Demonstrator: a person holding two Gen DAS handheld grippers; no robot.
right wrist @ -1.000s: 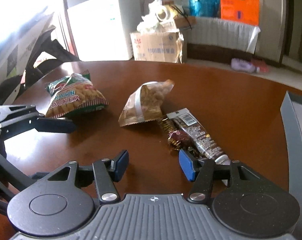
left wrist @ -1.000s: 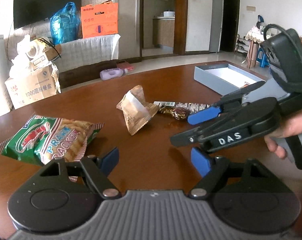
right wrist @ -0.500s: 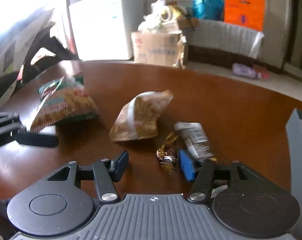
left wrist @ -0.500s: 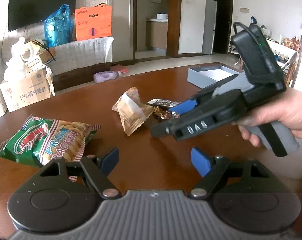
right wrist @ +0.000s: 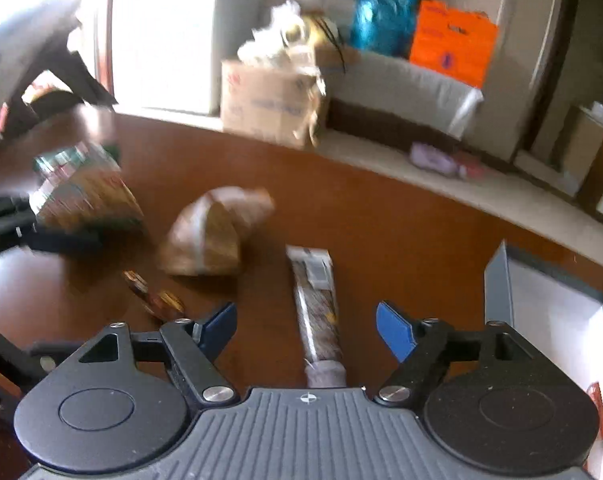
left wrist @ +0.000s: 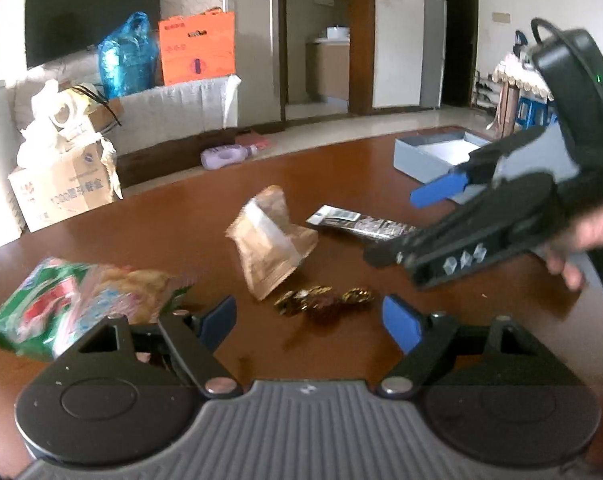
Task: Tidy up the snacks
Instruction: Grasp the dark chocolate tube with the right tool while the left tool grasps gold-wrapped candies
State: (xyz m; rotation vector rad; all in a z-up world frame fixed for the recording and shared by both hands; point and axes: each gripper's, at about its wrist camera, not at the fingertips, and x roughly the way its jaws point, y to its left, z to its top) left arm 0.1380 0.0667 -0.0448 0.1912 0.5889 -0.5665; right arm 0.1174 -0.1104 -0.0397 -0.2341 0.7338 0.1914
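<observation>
On the brown table lie a green prawn cracker bag (left wrist: pixel 77 304), a tan snack pouch (left wrist: pixel 271 246), a gold-wrapped candy (left wrist: pixel 321 300) and a long dark snack bar (left wrist: pixel 361 224). My left gripper (left wrist: pixel 309 320) is open, with the candy just ahead between its fingers. My right gripper (right wrist: pixel 306 326) is open over the near end of the snack bar (right wrist: pixel 317 312), which lies between its fingers; the pouch (right wrist: pixel 213 236), candy (right wrist: pixel 157 300) and cracker bag (right wrist: pixel 81 192) lie to its left. The right gripper also shows in the left wrist view (left wrist: pixel 417 220).
A grey open box (left wrist: pixel 425 160) with a white inside stands at the table's right; its wall (right wrist: pixel 497 284) is close to my right gripper. Beyond the table are a cardboard carton (left wrist: pixel 61 188), a blue bag and an orange bag on a bench.
My right gripper has swung right, from the candy to over the snack bar. The candy has shifted left, now lying in front of my left gripper. Both views are motion-blurred.
</observation>
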